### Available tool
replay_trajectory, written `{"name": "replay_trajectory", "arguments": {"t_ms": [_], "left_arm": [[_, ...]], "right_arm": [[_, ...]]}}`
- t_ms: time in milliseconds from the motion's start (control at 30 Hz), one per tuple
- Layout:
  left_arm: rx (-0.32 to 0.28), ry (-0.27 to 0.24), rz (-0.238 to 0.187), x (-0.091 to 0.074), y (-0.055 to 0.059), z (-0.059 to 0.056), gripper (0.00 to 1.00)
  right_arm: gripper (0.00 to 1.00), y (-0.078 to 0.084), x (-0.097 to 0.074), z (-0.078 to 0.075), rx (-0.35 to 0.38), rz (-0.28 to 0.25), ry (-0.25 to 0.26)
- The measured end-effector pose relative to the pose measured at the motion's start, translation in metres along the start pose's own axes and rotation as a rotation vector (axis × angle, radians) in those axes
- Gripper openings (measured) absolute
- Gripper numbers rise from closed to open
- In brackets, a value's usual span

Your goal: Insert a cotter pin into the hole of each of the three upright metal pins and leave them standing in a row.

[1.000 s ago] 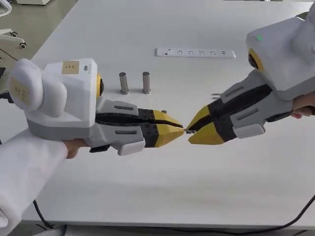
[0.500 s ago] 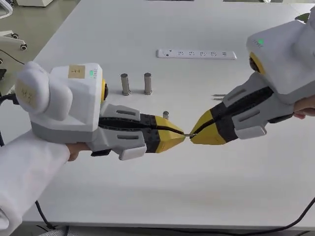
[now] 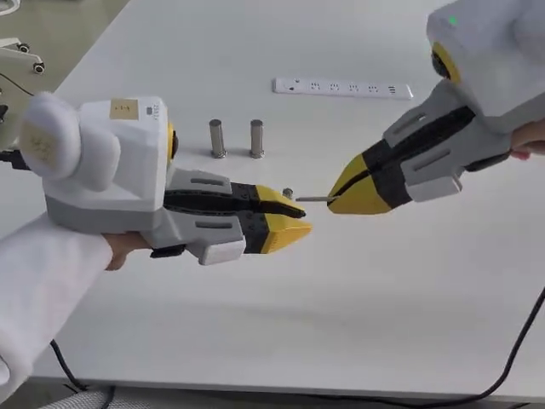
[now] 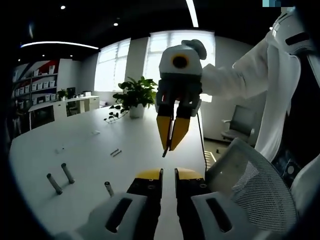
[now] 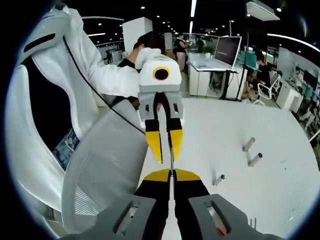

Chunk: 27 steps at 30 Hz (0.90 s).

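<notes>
White workbench (image 3: 409, 281). Three metal pins (image 3: 256, 138) upright: two side by side, third pin (image 3: 288, 194) apart, beside left gripper (image 3: 298, 226) tip. One cotter pin (image 3: 313, 199) pinched in right gripper (image 3: 334, 203), horizontal, near third pin. Left jaws slightly parted, empty. One power strip (image 3: 343, 88) beyond.

The smooth white tabletop (image 3: 383, 281) looks matt. The upright grey cylindrical pins (image 3: 217, 139) have a dull, brushed metal sheen. The thin silvery cotter pin (image 3: 313, 199) is bare metal.
</notes>
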<state>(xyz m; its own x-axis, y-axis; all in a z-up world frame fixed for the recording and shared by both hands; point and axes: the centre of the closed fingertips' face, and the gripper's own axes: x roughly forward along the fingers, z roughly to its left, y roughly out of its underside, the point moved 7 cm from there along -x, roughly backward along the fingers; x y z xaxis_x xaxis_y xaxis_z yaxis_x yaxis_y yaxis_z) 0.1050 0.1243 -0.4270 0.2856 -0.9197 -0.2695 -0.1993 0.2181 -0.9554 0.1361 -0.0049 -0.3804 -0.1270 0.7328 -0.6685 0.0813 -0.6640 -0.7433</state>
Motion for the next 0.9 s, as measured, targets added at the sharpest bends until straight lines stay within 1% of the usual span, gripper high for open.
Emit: {"name": "replay_trajectory", "arguments": {"t_ms": [33,67,100,133,233,300,367,433,667,700,733,767,833,900], "left_arm": [[-0.005,-0.009,-0.002,-0.001,0.0,0.002,0.09],[-0.007,-0.015,-0.004,-0.002,0.0,0.003,0.1],[-0.008,-0.023,-0.005,-0.003,0.0,0.004,0.11],[-0.012,-0.031,-0.006,-0.004,0.001,0.006,0.12],[-0.018,-0.044,-0.01,-0.006,0.001,0.008,0.14],[-0.025,-0.06,-0.015,-0.01,0.002,0.011,0.15],[-0.029,-0.072,-0.02,-0.013,0.002,0.012,0.15],[-0.03,-0.085,-0.024,-0.017,0.002,0.014,0.16],[-0.047,-0.13,-0.034,-0.03,0.004,0.018,0.19],[-0.052,-0.138,-0.035,-0.032,0.005,0.019,0.2],[-0.055,-0.143,-0.037,-0.034,0.005,0.019,0.2],[-0.058,-0.147,-0.037,-0.035,0.006,0.019,0.21],[-0.07,-0.157,-0.04,-0.039,0.007,0.02,0.22],[-0.079,-0.169,-0.045,-0.042,0.008,0.02,0.26]], "right_arm": [[0.0,-0.001,-0.002,-0.003,-0.011,0.006,0.005],[0.0,-0.003,-0.005,-0.007,-0.033,0.029,0.009],[0.0,-0.005,-0.007,-0.01,-0.039,0.037,0.014],[0.0,-0.004,-0.009,-0.02,-0.05,0.055,0.017],[0.0,-0.004,-0.012,-0.034,-0.062,0.076,0.03],[0.0,0.0,-0.011,-0.045,-0.059,0.095,0.044],[0.0,0.004,-0.009,-0.051,-0.059,0.112,0.05],[0.0,0.009,-0.004,-0.057,-0.052,0.122,0.049],[0.0,0.029,0.017,-0.068,-0.027,0.154,0.032],[0.0,0.032,0.019,-0.07,-0.023,0.158,0.031],[0.0,0.033,0.021,-0.067,-0.016,0.162,0.03],[0.0,0.035,0.022,-0.068,-0.013,0.164,0.03],[0.0,0.041,0.025,-0.072,0.004,0.163,0.032],[0.0,0.047,0.027,-0.077,0.021,0.165,0.039]]}}
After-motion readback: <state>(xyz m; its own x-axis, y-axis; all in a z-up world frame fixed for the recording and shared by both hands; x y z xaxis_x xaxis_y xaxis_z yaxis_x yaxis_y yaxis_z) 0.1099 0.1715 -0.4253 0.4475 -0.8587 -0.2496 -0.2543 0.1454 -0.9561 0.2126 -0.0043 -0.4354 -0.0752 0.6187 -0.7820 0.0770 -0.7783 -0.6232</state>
